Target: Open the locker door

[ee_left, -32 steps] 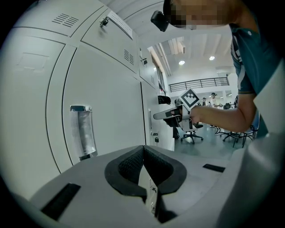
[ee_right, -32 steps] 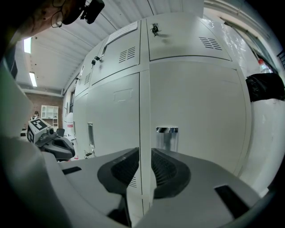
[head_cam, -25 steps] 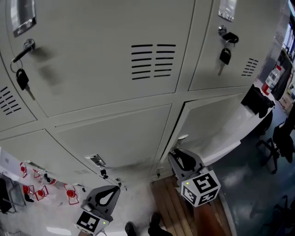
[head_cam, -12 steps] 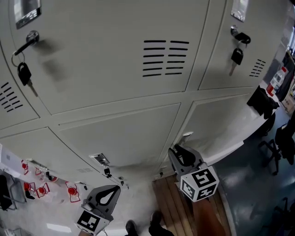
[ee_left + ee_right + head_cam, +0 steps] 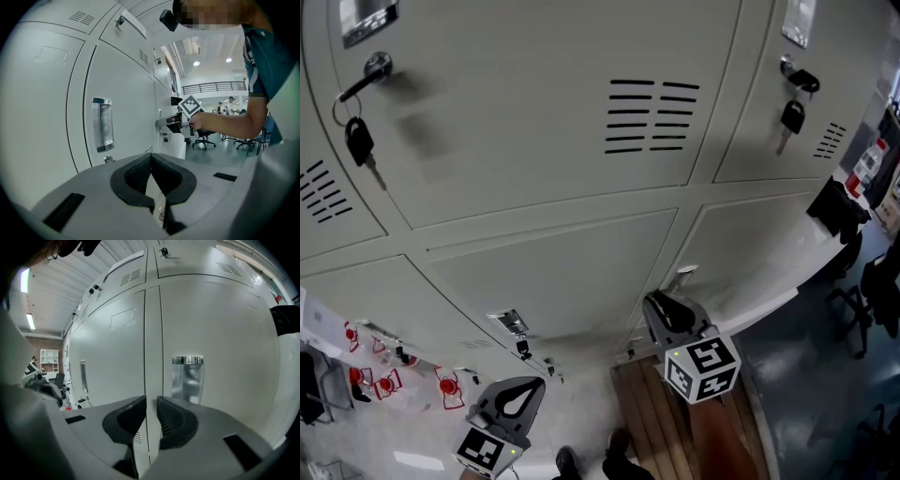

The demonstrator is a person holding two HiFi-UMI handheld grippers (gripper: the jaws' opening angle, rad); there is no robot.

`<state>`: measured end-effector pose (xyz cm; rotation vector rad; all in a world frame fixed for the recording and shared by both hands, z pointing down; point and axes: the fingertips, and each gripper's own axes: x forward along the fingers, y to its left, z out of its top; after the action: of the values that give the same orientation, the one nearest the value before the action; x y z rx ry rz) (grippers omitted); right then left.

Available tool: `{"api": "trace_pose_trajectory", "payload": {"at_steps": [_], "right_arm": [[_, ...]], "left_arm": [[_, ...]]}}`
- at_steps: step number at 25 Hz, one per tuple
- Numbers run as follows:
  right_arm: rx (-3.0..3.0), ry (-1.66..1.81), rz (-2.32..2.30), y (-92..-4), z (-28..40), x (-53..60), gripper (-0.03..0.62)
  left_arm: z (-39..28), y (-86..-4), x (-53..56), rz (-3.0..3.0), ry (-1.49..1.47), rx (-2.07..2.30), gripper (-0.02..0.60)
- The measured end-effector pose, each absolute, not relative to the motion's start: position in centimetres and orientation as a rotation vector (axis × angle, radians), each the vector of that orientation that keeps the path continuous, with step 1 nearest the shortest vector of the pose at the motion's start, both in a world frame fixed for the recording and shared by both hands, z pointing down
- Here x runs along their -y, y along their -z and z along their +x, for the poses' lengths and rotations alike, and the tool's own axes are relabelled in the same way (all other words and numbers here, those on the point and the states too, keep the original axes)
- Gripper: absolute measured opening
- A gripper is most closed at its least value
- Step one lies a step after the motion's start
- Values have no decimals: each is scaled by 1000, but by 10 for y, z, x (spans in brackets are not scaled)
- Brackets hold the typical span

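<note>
Grey steel lockers (image 5: pixel 534 112) fill most of my head view. Far to the left of both tools, a key (image 5: pixel 358 141) hangs from the lock of an upper door.

My left hand-held gripper (image 5: pixel 525 389) sits low and clear of the lockers. In its own view the pads are clenched tip to tip with nothing between them. A chrome pull (image 5: pixel 103 124) on a lower door stands up and to the left of its jaws.

To its right, my right hand-held gripper (image 5: pixel 659 305) is close in against the lower row, its marker cube (image 5: pixel 701 367) facing up at me. Its jaws are closing, but a narrow gap remains and the pads press on nothing. Through that gap I see only the vertical frame strip (image 5: pixel 152 333) between two doors.

The locker door (image 5: pixel 225 348) I am after lies just to the right of these jaws, its edge against the strip. Its shiny recessed handle (image 5: pixel 187 376) is just above and to the right of the right-hand pad. I cannot tell whether the tips touch the metal.

Below this gripper is a patch of wooden floor (image 5: pixel 656 412). Up and to its right a second key (image 5: pixel 790 117) dangles, and office chairs (image 5: pixel 872 291) stand well off to the right.
</note>
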<state>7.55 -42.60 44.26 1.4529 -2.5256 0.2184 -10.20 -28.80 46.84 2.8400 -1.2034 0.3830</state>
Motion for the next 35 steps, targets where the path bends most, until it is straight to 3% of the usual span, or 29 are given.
{"api": "trace_pose_trajectory", "payload": {"at_steps": [14,19,35], "right_arm": [[2410,-35,1743,-427,113,424,74],[2461,-100,1641,-435,105,429,158],[2436,-112,1650,-440,110,422,126]], "left_arm": [[-102,-469,284,2841,-386,1205,17],[-100,-470,281,2834,-395,1208,17],[-102,-463,276,2848,-411,1232,17]]}}
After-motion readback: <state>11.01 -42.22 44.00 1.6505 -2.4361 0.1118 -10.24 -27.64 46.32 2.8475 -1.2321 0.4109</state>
